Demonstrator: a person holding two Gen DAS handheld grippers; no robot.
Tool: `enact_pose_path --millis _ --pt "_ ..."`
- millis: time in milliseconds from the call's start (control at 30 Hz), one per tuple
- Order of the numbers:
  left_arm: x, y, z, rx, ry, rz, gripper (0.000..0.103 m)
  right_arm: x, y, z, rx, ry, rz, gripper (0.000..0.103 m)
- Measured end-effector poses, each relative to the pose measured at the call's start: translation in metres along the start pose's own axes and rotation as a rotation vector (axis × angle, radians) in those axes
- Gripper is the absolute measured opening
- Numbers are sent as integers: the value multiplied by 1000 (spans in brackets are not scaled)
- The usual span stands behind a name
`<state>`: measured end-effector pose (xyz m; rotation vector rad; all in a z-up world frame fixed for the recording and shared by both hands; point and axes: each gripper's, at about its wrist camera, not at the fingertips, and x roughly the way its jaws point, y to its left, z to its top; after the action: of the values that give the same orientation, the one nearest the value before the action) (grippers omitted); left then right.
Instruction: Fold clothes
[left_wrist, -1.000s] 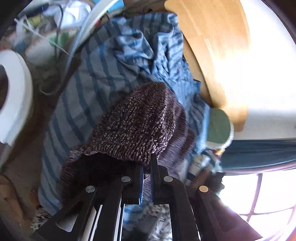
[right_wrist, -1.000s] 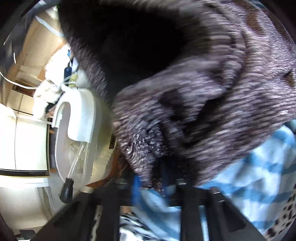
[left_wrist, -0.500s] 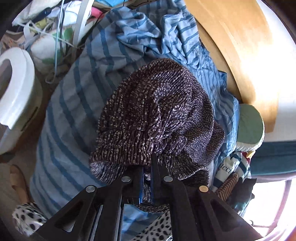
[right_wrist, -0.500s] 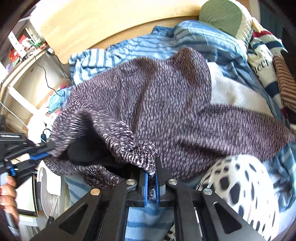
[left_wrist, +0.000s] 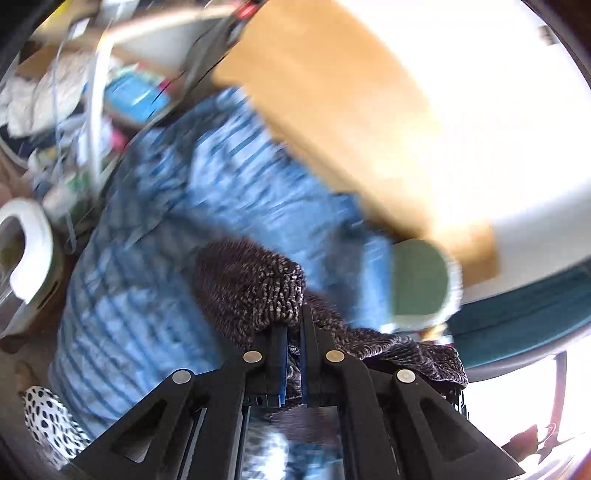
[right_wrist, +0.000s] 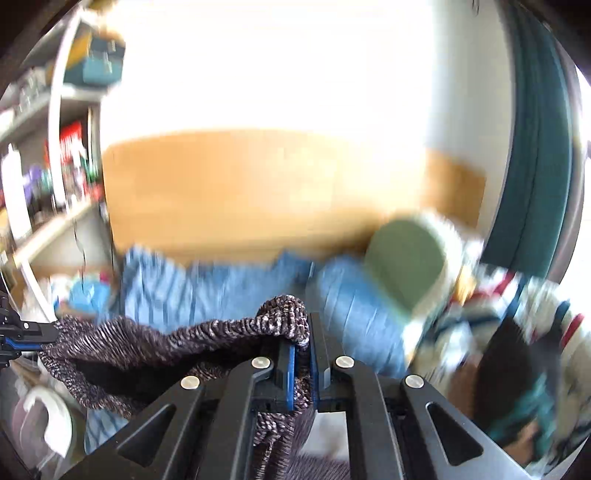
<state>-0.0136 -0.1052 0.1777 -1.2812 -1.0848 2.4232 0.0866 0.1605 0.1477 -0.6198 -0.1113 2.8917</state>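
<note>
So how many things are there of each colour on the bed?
Dark speckled: 1, the knit sweater held by both grippers
Blue striped: 1, the bedding
Green: 1, the round cushion
Black-and-white spotted: 1, the cloth
Total: 4

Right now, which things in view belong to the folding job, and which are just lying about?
Job:
- dark marled knit sweater, pinched at two edges
- left gripper, shut on it
- right gripper, shut on it

Lying about:
- blue striped bedding
- round green cushion
- white black-spotted cloth
- wooden headboard
</note>
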Motion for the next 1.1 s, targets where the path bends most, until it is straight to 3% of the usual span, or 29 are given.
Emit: enact_pose_path --millis 100,200,233,333,433,533,600,667,733,800,867,967,1033,1100 --pt "-90 -69 0 126 -134 -143 5 -84 -32 75 19 -216 -35 7" --pt "-177 -122 -19 228 -260 -209 5 -180 -50 127 -39 -415 -69 7" --pt "-202 -132 -25 238 -286 -226 5 -206 -57 140 -44 -441 -53 7" --pt "-278 -163 -44 266 -366 -278 5 -271 -83 171 -24 -464 33 7" --pt "-323 -164 -62 285 -423 -296 5 -311 -107 176 -2 -458 138 7" --pt "-327 -147 -73 282 -380 -275 5 -311 -113 162 -17 -389 217 7" --pt "-298 -126 -77 259 -285 -275 5 -275 -109 145 -35 -290 253 7" --pt "-254 -95 -74 219 -140 -279 5 -229 -105 124 -58 -180 294 8" --pt "-207 -59 -74 181 -27 -238 5 -173 -94 85 -125 -19 352 7" --pt "-152 -16 -77 145 70 -147 5 -119 -86 41 -149 200 455 7" --pt "-98 25 -84 93 181 -53 5 -64 -83 -10 -122 475 533 7" --pt "-18 85 -103 7 372 80 5 0 -72 -87 -136 804 535 7" --pt "29 112 -117 -28 491 152 5 28 -66 -136 -172 973 518 7" --pt "61 120 -112 -74 551 180 5 55 -62 -165 -166 1105 508 7"
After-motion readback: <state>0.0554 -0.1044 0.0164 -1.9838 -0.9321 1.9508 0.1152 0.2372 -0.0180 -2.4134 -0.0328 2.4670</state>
